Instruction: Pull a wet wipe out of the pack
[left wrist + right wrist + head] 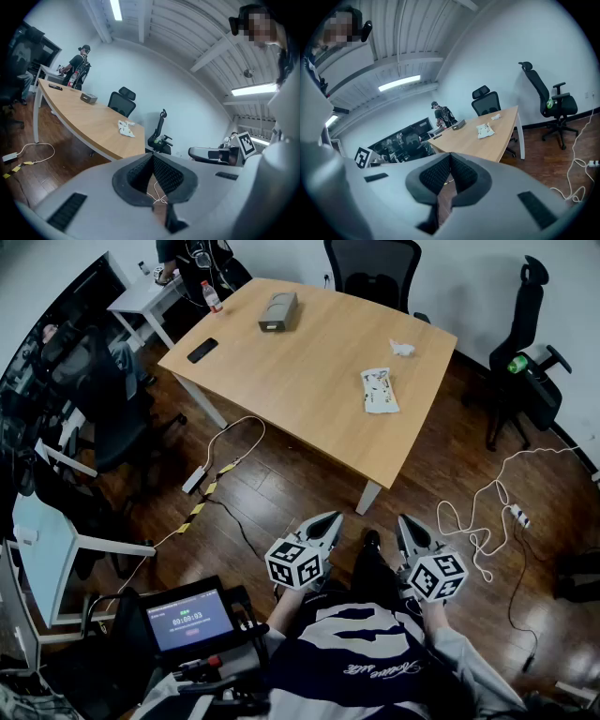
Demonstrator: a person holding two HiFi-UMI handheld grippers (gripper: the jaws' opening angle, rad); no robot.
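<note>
The wet wipe pack (379,390) lies flat on the wooden table (309,381), near its right edge; it is white with a printed top. It also shows far off in the left gripper view as the pack (125,128), and in the right gripper view as the pack (485,130). A crumpled white wipe (402,349) sits beyond it. Both grippers are held low in front of the person, well short of the table. My left gripper (332,518) is shut with nothing between its pads (164,173). My right gripper (405,520) is shut and empty too, pads (461,174) meeting.
A grey box (278,311), a black phone (202,350) and a bottle (213,298) are on the table's far side. Office chairs (525,352) stand around it. Cables (487,512) and a power strip (195,480) lie on the wood floor. A timer screen (190,620) is at lower left.
</note>
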